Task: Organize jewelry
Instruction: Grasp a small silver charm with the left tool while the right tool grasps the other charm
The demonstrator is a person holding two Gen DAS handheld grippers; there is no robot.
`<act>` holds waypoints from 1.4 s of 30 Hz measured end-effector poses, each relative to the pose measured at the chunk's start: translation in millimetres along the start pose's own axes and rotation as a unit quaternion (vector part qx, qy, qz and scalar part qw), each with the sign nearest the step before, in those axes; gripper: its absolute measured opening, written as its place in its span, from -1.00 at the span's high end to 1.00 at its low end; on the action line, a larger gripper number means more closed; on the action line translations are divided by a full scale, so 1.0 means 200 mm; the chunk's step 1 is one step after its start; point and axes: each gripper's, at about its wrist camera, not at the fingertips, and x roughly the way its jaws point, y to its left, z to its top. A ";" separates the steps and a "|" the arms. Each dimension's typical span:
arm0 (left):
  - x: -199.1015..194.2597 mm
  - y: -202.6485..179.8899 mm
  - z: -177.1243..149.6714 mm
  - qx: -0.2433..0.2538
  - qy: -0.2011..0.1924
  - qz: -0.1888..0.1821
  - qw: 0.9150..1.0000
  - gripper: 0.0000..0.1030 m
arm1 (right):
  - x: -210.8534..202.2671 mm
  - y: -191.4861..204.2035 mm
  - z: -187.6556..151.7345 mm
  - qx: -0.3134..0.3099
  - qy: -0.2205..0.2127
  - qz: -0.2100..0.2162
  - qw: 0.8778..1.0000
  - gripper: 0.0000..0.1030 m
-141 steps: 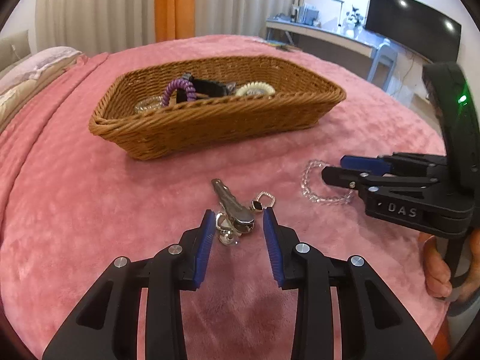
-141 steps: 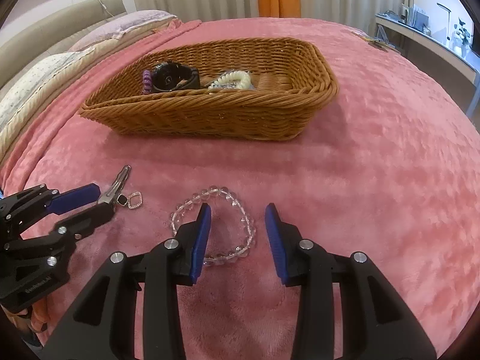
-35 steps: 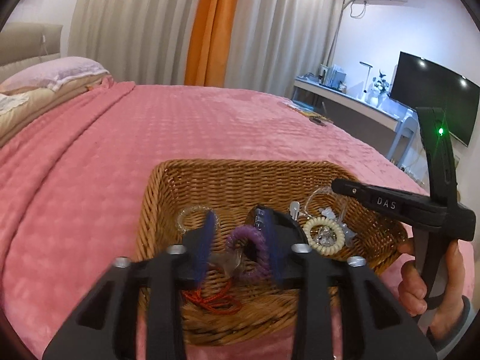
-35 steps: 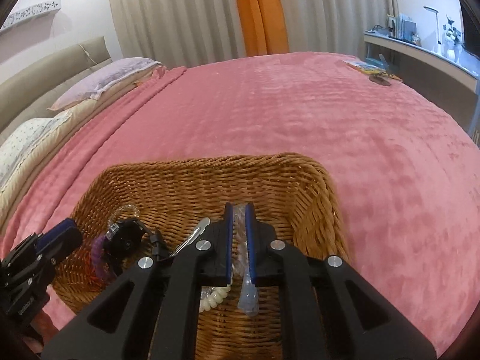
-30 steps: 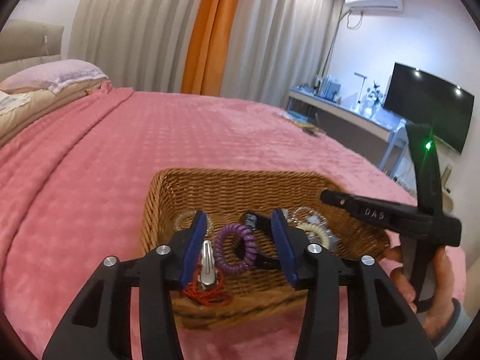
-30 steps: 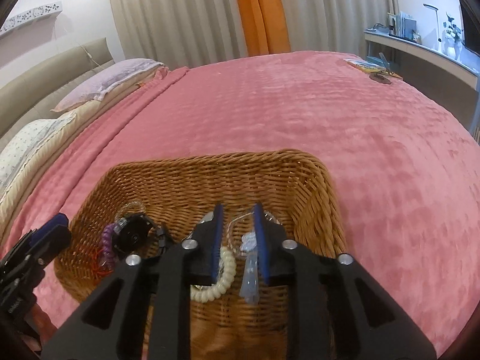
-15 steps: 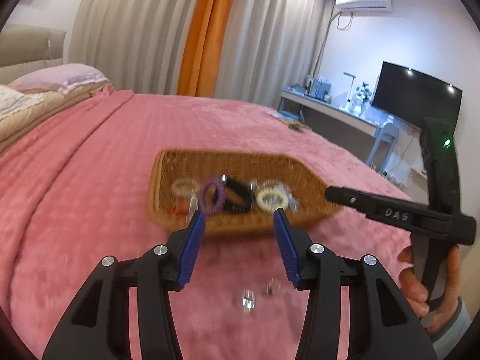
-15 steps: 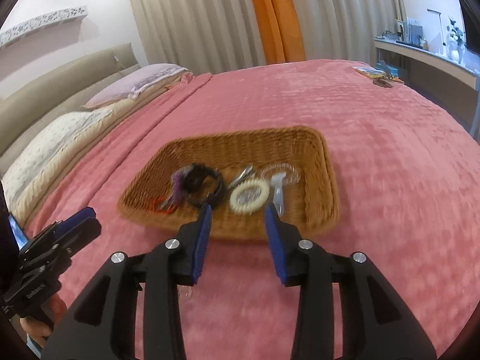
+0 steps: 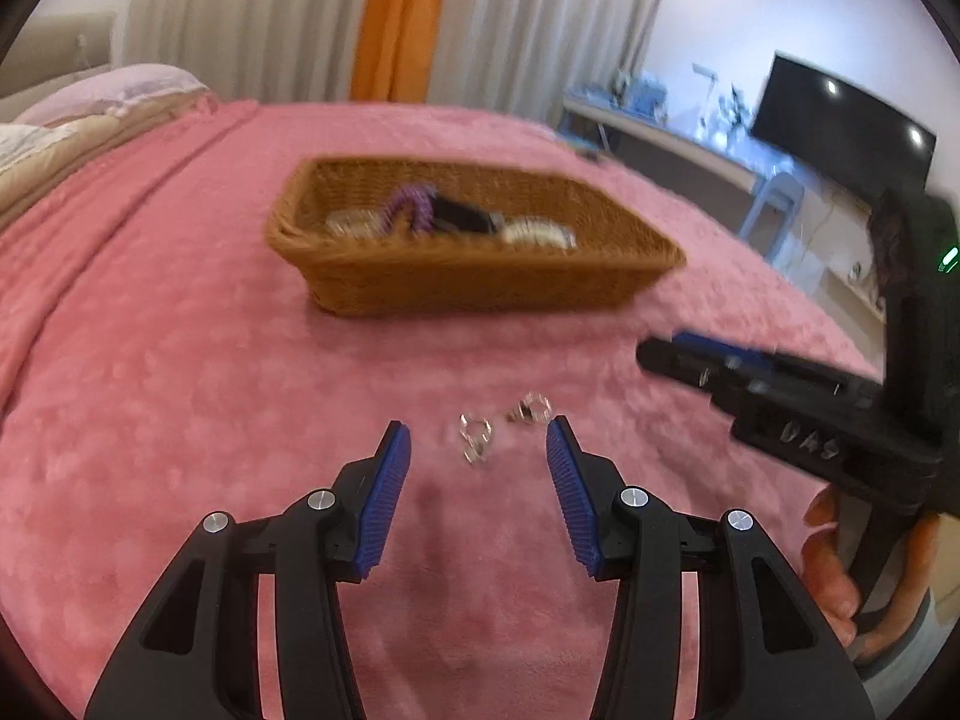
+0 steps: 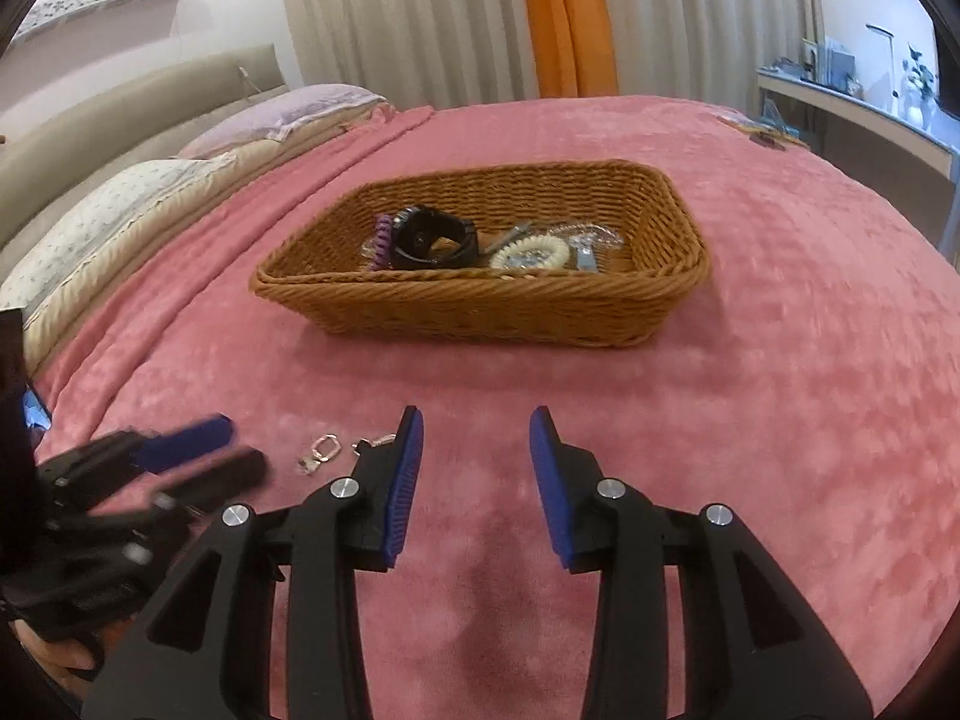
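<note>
Both hand-held grippers now off basket, open; earrings prob. remain.

A home bedroom — pink bedspread, pillows, curtains

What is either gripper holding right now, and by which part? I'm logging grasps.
Nothing is held. The left gripper is open above two small silver pieces on the pink blanket; the right gripper is open and empty.
</note>
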 end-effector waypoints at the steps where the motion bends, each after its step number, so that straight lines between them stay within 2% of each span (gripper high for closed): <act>1: 0.03 -0.01 -0.01 0.007 0.011 0.006 1.000 0.11 | 0.00 0.00 0.00 -0.004 -0.003 0.001 1.000 0.34; 4: 0.09 -0.02 -0.01 0.017 0.038 0.017 0.999 0.18 | 0.01 0.01 -0.02 -0.006 0.002 0.000 1.000 0.34; 9: 0.15 -0.02 0.01 0.013 0.051 0.021 0.998 0.28 | 0.03 0.00 -0.02 0.002 0.007 0.005 1.000 0.34; 12: 0.18 -0.03 0.03 0.015 0.061 0.025 0.998 0.49 | 0.04 0.01 -0.02 -0.001 0.014 0.004 1.000 0.34; 13: 0.19 -0.02 0.03 0.015 0.062 0.026 0.998 0.71 | 0.05 0.01 -0.02 -0.003 0.017 0.004 1.000 0.34; 14: 0.18 -0.02 0.03 0.013 0.061 0.024 0.998 0.83 | 0.05 0.02 -0.02 -0.005 0.019 0.004 1.000 0.34; 18: 0.16 0.03 0.03 -0.015 0.058 0.005 0.998 0.82 | 0.08 0.05 -0.03 -0.021 0.031 0.004 0.999 0.34; 22: 0.12 0.07 0.02 -0.023 0.051 0.021 0.998 0.82 | 0.12 0.11 -0.04 -0.038 0.053 0.010 0.998 0.34; 28: 0.05 0.22 0.01 -0.054 0.049 0.024 0.997 0.82 | 0.19 0.23 -0.08 -0.058 0.102 0.059 0.991 0.35; 31: 0.06 0.27 0.01 -0.077 0.051 0.001 0.996 0.82 | 0.23 0.26 -0.08 -0.068 0.116 0.049 0.990 0.34; 42: 0.07 0.29 -0.03 -0.077 0.067 -0.040 0.994 0.81 | 0.35 0.32 -0.01 -0.071 0.125 0.035 0.989 0.35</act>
